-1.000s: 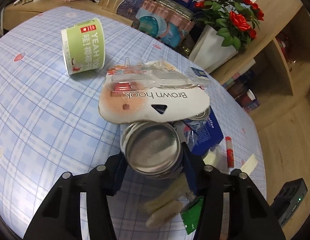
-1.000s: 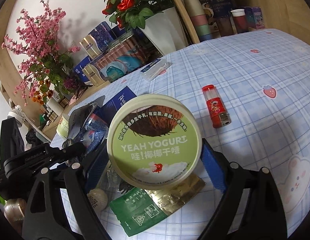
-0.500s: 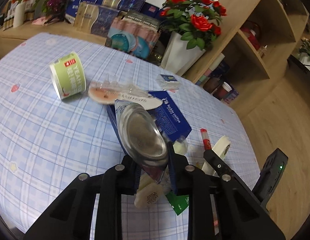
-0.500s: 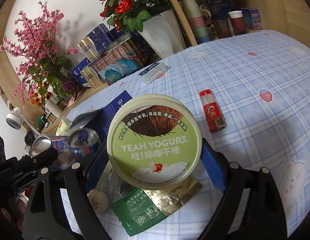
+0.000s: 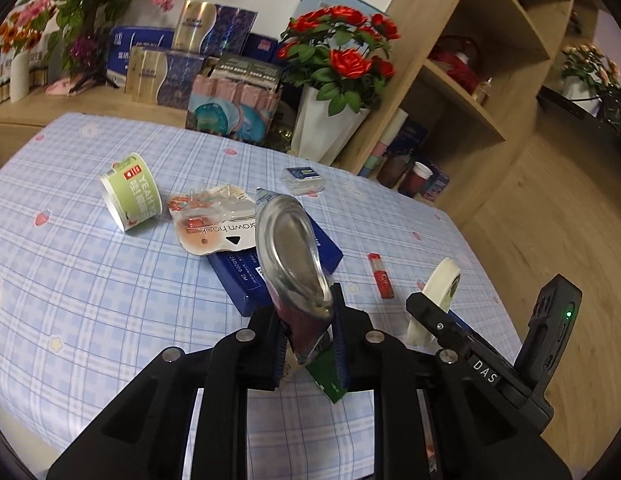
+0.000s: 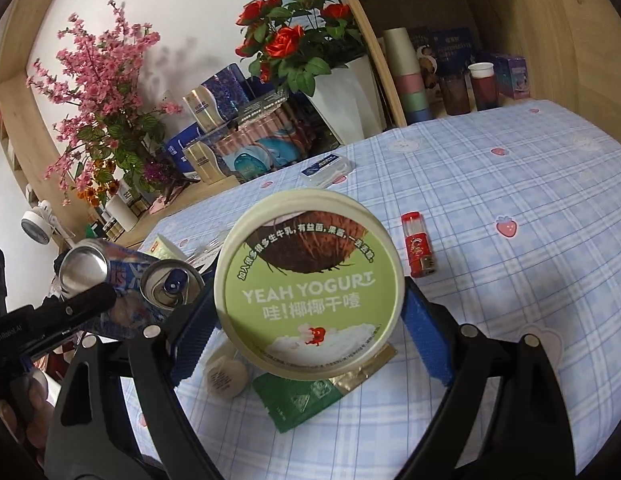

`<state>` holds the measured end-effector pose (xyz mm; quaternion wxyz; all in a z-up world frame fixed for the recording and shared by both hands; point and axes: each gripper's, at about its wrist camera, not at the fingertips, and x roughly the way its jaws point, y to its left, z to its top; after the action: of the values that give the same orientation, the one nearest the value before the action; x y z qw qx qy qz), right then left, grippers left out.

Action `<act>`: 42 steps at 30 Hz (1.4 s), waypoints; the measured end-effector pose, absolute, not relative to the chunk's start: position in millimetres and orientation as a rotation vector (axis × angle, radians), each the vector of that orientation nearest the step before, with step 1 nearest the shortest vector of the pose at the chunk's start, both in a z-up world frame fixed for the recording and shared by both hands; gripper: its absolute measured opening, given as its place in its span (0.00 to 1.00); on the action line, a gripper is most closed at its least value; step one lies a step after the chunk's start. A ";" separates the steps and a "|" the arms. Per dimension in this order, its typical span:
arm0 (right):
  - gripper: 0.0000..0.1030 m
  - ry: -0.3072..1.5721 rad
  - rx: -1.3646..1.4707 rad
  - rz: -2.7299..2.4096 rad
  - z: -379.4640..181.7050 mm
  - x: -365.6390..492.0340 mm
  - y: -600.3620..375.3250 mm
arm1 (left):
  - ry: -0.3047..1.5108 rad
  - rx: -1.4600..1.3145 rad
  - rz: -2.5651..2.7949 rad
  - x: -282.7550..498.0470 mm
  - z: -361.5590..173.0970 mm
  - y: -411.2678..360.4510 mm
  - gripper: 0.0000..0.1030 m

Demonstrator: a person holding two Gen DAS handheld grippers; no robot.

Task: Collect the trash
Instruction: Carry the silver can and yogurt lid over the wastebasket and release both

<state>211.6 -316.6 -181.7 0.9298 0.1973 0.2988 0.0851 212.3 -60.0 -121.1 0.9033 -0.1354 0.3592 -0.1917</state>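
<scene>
My left gripper (image 5: 308,330) is shut on a crushed drink can (image 5: 290,256) and holds it above the table; the can also shows at the left of the right wrist view (image 6: 126,276). My right gripper (image 6: 310,312) is shut on a green yogurt lid (image 6: 308,294), which also shows edge-on in the left wrist view (image 5: 434,304). On the table lie a green yogurt cup (image 5: 130,198), a clear blister pack (image 5: 214,220), a blue box (image 5: 278,264), a red lighter (image 6: 418,250), a green and gold wrapper (image 6: 310,392) and a small round cap (image 6: 226,376).
The table has a blue checked cloth (image 5: 90,300). A small clear plastic case (image 6: 326,168) lies near its far edge. Behind stand a white vase of red roses (image 5: 330,120), gift boxes (image 5: 230,96), pink flowers (image 6: 102,100) and wooden shelves (image 5: 470,80).
My left gripper has lifted the crushed can up and away from the pile, and the view has pulled back. My right gripper still holds the lid and has barely moved.
</scene>
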 end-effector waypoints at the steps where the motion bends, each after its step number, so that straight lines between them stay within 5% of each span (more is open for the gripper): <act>1: 0.84 0.611 0.402 0.175 -180.2 208.5 -316.1 | 0.735 -0.276 -0.399 208.2 -118.1 -58.7 0.18; 42: 0.84 0.677 0.213 0.268 -192.0 23.5 -263.5 | 0.681 -0.188 -0.333 34.4 -109.8 2.4 0.18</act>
<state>23.5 -263.5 -192.0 0.9288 0.1041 0.3306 0.1308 34.4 2.4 -109.8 0.9247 -0.0914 0.3320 -0.1622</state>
